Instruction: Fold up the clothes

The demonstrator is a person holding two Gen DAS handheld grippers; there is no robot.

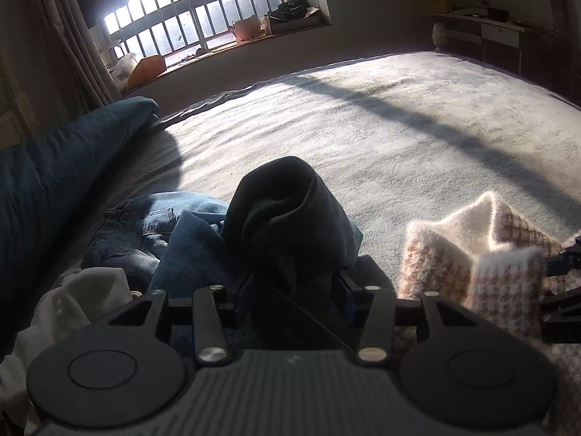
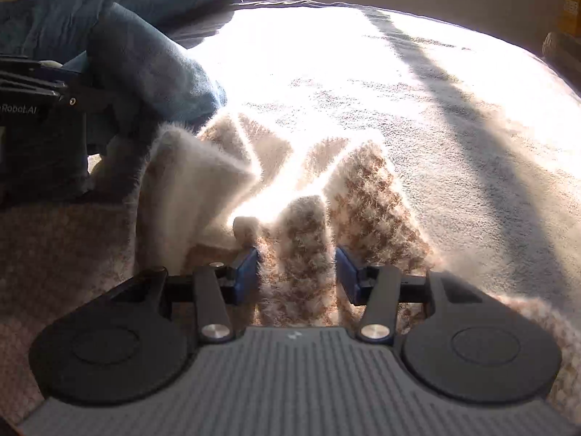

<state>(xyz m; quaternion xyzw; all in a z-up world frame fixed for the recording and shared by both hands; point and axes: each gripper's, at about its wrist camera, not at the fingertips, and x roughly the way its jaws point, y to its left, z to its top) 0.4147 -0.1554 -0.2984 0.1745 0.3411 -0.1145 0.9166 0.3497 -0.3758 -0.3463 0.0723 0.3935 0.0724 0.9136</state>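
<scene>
My left gripper (image 1: 292,283) is shut on a dark blue garment (image 1: 290,210), whose bunched fold rises between the fingers. In the right wrist view the same garment (image 2: 152,72) shows at upper left, with the left gripper's body just below it. My right gripper (image 2: 297,272) is shut on a fuzzy cream and brown checked garment (image 2: 301,247); a ridge of it stands between the blue pads (image 2: 247,265). In the left wrist view the checked garment (image 1: 483,254) lies at right, with the right gripper's black fingers (image 1: 563,258) at its edge.
Blue jeans (image 1: 152,229) and a white cloth (image 1: 90,290) lie crumpled at the left. A dark blue pillow (image 1: 54,181) lies along the left side. The pale bedspread (image 1: 363,127) stretches ahead, sunlit. A barred window (image 1: 189,11) and a shelf (image 1: 490,25) stand beyond.
</scene>
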